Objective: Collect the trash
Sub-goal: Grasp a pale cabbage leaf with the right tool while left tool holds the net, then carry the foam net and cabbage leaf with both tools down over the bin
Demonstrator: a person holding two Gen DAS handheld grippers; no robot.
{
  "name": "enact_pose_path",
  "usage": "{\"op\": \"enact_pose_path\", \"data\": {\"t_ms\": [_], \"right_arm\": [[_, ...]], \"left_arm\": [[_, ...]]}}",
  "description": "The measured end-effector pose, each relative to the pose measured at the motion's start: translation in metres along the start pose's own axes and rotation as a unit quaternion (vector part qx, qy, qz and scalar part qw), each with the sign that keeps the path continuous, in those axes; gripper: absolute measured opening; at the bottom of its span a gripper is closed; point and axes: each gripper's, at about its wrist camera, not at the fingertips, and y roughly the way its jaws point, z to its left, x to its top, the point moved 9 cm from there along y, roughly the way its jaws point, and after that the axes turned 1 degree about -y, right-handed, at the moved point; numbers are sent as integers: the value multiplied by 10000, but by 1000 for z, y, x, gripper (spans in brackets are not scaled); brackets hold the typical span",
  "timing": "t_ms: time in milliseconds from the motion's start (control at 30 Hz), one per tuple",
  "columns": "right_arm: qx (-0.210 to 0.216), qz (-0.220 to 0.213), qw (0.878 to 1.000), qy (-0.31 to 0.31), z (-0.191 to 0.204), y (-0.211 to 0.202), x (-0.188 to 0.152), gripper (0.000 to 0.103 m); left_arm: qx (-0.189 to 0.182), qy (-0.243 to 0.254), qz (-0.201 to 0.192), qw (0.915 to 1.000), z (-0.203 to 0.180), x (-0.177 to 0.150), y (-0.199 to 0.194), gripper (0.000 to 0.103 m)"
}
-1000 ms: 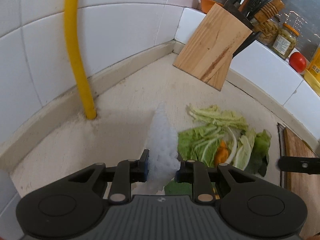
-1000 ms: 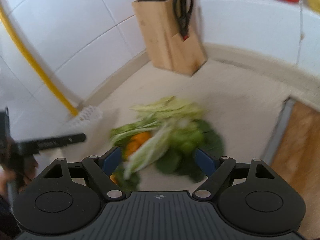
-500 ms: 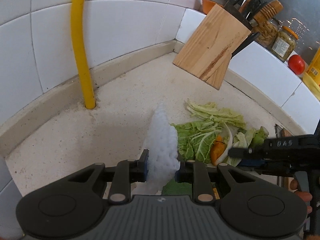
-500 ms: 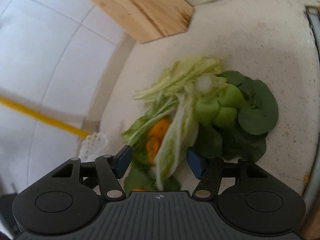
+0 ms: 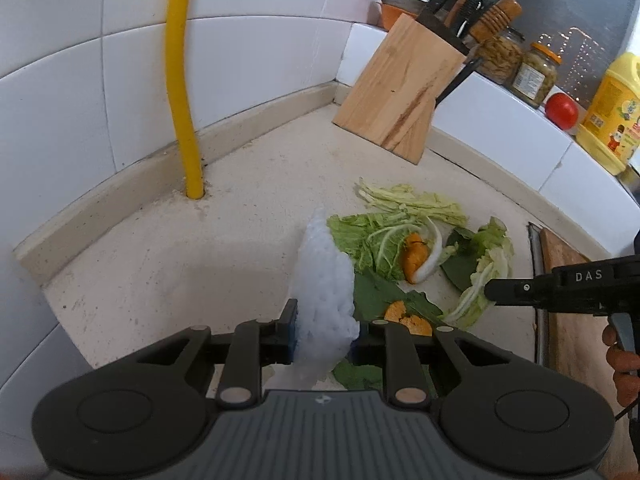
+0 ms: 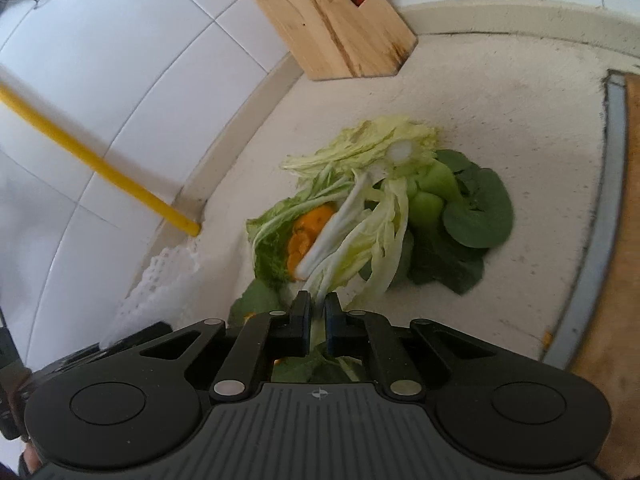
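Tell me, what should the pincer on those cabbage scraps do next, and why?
Probably lift gently. The right gripper is shut on a cabbage leaf at the near edge of the scrap pile, while the left gripper holds the white foam net beside it. Raising the leaf would free it from the counter.

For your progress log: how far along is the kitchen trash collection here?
Done: nothing visibly binned. In hand: the left claw grips a white foam net; the right claw is shut on a cabbage leaf. Left: the orange peel and dark green leaves on the counter.
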Motion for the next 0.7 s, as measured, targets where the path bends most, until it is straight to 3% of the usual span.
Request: {"op": "enact_pose_path", "data": {"t_ms": [167, 233, 333, 400, 500, 567, 700], "right_arm": [[132, 39, 9995, 293, -9, 8, 3, 23], [142, 14, 9986, 509, -14, 17, 7, 26], [123, 78, 9980, 617, -14, 28, 10, 56], [103, 118, 9981, 593, -14, 31, 10, 64], [150, 56, 9972, 727, -15, 34, 13, 58], [79, 50, 9972, 742, -19, 37, 14, 26], [87, 131, 9980, 609, -21, 31, 9, 17]], "left_arm": [[57, -53, -27, 10000, -1, 5, 10, 20], [109, -40, -26, 9999, -1, 7, 13, 27], [174, -59, -4, 9998, -1, 11, 21, 40], [226, -74, -52, 9997, -1, 15, 26, 41], [364, -103, -58, 9993, 3, 18, 38, 37], [381, -136, 166, 9990, 5, 13, 45, 17], [333, -157, 237, 9990, 5, 5, 40, 12]]}}
